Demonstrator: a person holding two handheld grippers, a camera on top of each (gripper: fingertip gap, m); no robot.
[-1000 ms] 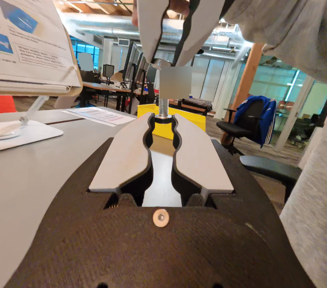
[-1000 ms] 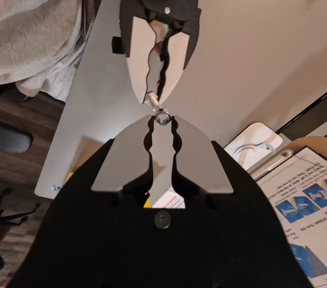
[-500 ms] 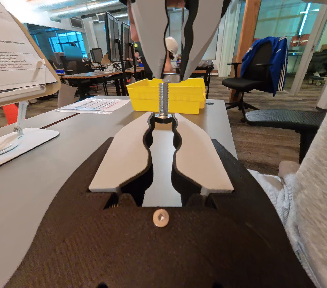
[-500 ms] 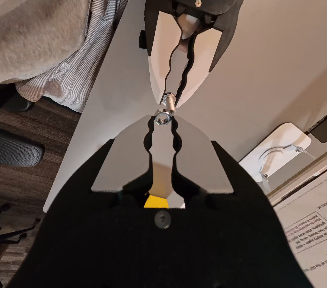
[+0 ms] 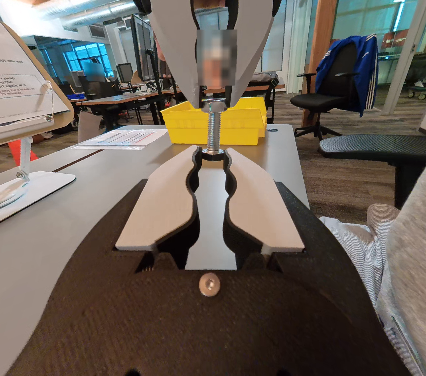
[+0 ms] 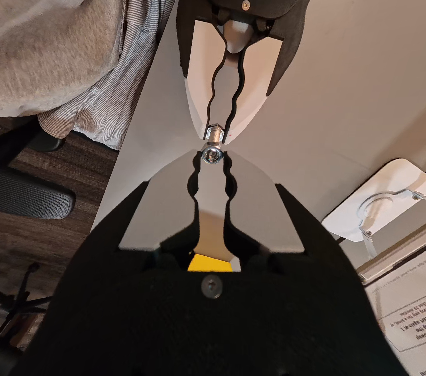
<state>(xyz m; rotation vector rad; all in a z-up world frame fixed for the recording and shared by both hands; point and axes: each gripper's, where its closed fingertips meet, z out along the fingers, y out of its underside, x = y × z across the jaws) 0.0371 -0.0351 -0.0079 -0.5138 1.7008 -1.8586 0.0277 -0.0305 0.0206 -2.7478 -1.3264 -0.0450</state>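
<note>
A silver bolt stands upright between my two grippers above the grey table. My left gripper lies level and is shut on a hex nut at the bolt's lower end. My right gripper comes down from above and is shut on the bolt's hex head. In the right wrist view, my right gripper holds the head seen end-on. There the left gripper grips the nut just beyond it.
A yellow bin stands at the table's far end, a paper sheet to its left. A document stand with a white base is on the left. The table edge, a chair armrest and the person's striped shirt are on the right. Both grippers' tips are close together, under 4 cm apart.
Both grippers swung while still holding the bolt and nut. The left gripper levelled out over the table, and the two grippers now line up straight, tip to tip.
</note>
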